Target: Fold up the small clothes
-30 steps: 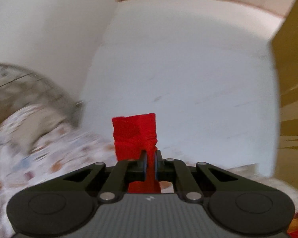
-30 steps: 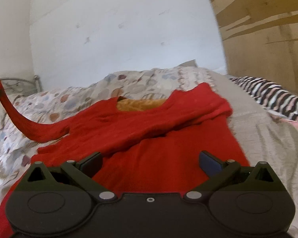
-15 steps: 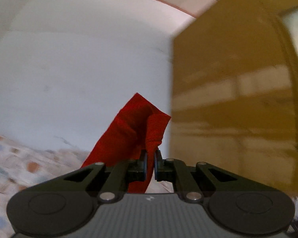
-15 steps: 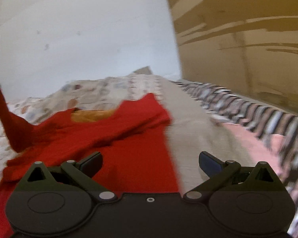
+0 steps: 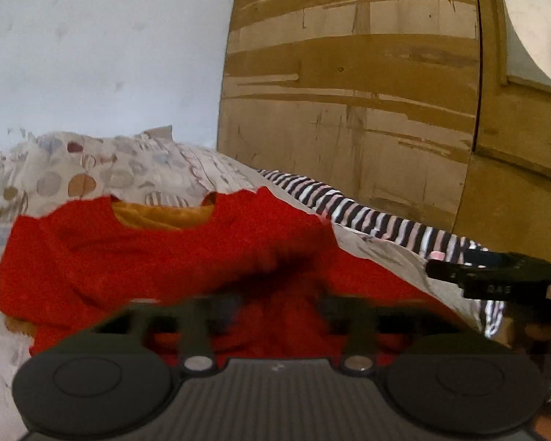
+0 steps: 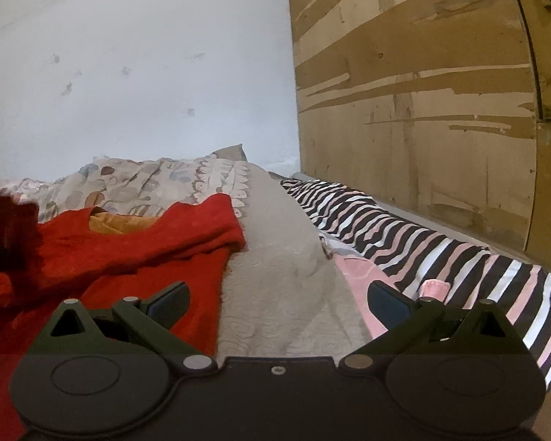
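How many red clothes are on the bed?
1. A red top lies spread on the bedspread, its neck towards the patterned pillows, beside the striped blanket. The orange inside its neck looks like lining. Others may be hidden.

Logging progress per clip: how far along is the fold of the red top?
Done: one sleeve lies across the red top on the bedspread. In hand: nothing; the left gripper has just been opening its jaws over the cloth, and the right gripper is open. Left: the other sleeve and the body folds.
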`<state>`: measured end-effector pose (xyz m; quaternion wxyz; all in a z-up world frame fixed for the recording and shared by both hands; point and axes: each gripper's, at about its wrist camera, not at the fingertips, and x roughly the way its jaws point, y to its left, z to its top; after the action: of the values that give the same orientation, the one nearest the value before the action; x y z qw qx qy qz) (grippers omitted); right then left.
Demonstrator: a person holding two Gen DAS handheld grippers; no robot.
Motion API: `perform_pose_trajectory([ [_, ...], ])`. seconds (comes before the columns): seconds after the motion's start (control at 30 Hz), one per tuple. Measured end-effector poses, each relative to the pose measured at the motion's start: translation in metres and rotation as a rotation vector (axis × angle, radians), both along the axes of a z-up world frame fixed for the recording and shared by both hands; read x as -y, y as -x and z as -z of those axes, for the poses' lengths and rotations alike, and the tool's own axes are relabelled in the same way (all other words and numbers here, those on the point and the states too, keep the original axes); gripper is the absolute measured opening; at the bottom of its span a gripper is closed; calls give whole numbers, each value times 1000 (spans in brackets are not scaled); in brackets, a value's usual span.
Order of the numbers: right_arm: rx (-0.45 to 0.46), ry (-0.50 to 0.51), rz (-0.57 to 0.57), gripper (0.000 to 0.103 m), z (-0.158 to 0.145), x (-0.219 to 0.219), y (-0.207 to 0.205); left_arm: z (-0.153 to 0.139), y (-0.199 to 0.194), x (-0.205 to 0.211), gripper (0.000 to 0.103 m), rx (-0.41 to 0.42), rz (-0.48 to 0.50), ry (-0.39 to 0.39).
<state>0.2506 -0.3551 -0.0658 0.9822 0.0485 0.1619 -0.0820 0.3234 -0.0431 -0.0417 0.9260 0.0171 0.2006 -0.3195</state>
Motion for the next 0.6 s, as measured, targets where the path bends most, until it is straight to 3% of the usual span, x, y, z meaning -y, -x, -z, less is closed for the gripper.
perform_pose_trajectory([
  [0.1,6,-7,-22,103,-2,-5,0,-5,12,-9,89,-1,-7,39],
  [0.3,5,28,-66,103,-3,-23,-1,-23,16,-18,102,-15,-41,0],
  [0.47,58,47,-213,103,-5,-39,6,-36,7,-48,102,-15,-221,-51],
  [0.6,22,113,-383,103,-9,-62,0,-34,-13,-80,102,-27,-413,-128],
])
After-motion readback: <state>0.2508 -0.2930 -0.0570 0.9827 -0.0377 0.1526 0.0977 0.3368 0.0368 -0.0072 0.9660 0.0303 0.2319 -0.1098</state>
